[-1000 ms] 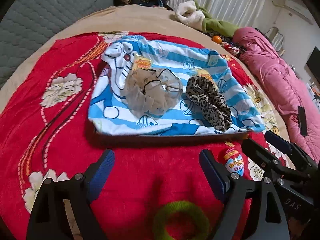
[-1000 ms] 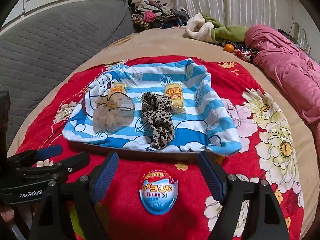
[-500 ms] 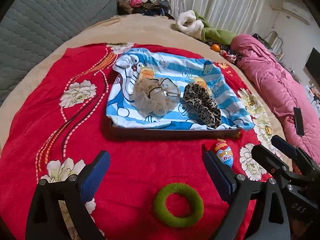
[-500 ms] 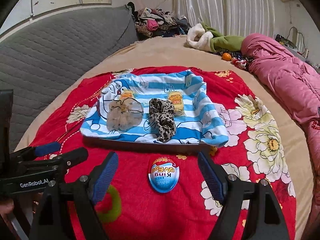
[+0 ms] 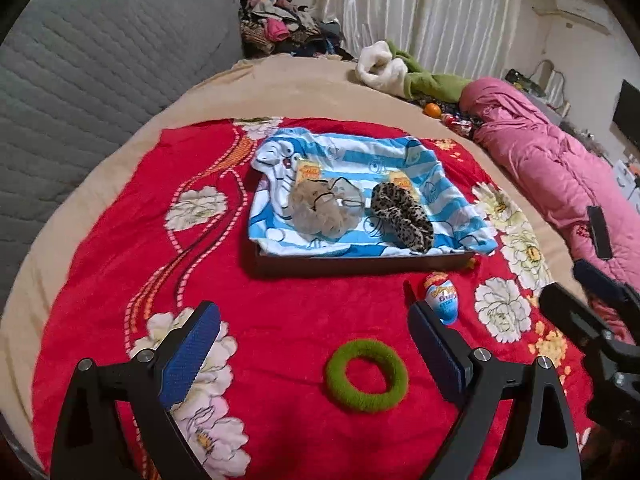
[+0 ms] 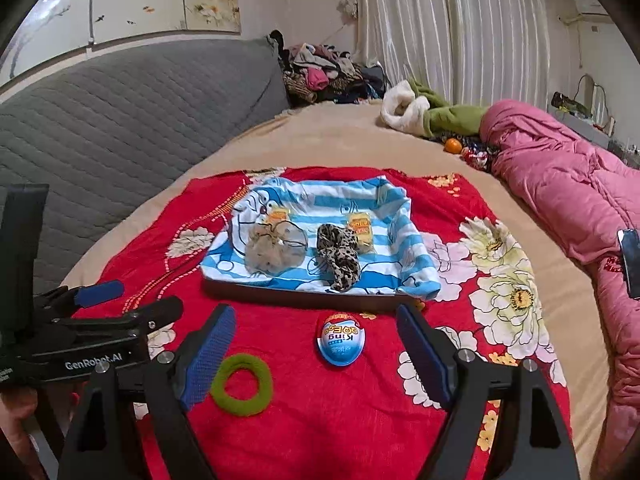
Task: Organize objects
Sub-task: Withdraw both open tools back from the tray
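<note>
Both tongs are hovering spread wide over the near edge of the bed, gripping nothing: the left tongs (image 5: 316, 344) are straddling the green hair ring (image 5: 366, 376), which is lying flat on the red floral blanket (image 5: 120, 248), and the right tongs (image 6: 316, 336) are framing the blue-and-white egg-shaped packet (image 6: 341, 339), which is lying on the blanket between their fingers without touching either. The ring and the egg are sitting near each other, apart, both in front of the dark tray (image 5: 360, 265).

The tray is sitting toward the middle of the blanket, draped with a blue-striped cartoon cloth (image 5: 360, 156) that is covering its rim on all but the near side. On the cloth a beige mesh scrunchie (image 5: 326, 210) is lying to the left and a leopard-print scrunchie (image 5: 404, 216) to the right, not touching. Two small yellow packets are peeking out behind them, partly covered; their print is too small to read.

A pink quilt (image 6: 568, 188) is running along the bed's right edge, with a dark phone-like slab (image 5: 599, 232) on it, cut off at the frame edge in the right view. An orange (image 6: 453, 145) and a green-and-white garment (image 6: 424, 114) are lying near the far edge.
</note>
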Demonstrator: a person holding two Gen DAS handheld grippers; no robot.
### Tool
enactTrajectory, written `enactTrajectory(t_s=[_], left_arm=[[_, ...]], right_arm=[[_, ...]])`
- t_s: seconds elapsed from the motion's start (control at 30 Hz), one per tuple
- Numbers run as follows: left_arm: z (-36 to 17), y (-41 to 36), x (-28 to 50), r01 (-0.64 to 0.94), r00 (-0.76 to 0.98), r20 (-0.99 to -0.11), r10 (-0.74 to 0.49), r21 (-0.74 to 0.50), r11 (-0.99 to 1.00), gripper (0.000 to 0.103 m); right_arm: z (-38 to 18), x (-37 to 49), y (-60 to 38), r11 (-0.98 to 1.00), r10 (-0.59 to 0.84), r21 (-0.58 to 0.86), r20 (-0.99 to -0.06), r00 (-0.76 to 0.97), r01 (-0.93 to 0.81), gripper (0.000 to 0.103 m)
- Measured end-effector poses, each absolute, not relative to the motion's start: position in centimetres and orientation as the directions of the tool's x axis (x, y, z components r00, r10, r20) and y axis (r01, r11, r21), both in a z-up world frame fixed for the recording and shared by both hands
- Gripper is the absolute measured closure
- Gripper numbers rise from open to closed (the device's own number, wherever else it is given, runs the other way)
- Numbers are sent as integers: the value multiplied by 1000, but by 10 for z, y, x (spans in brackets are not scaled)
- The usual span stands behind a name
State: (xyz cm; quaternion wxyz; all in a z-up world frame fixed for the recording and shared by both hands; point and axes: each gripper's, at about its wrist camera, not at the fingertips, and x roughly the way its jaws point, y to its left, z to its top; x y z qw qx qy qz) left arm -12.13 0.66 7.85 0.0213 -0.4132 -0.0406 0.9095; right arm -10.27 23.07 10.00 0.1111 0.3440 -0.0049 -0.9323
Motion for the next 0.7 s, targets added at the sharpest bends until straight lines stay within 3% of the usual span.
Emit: enactTrajectory(t_s=[0.3, 0.7], left_arm=[[97, 10, -90, -43, -699, -706, 112, -115, -992, 0], [112, 14, -61, -74, -734, -664, 144, -133, -988, 0]], right_arm=[[117, -70, 232, -974, -218, 84, -607, -764, 211, 15], [129, -41, 234, -975, -213, 71, -579, -787, 211, 13]])
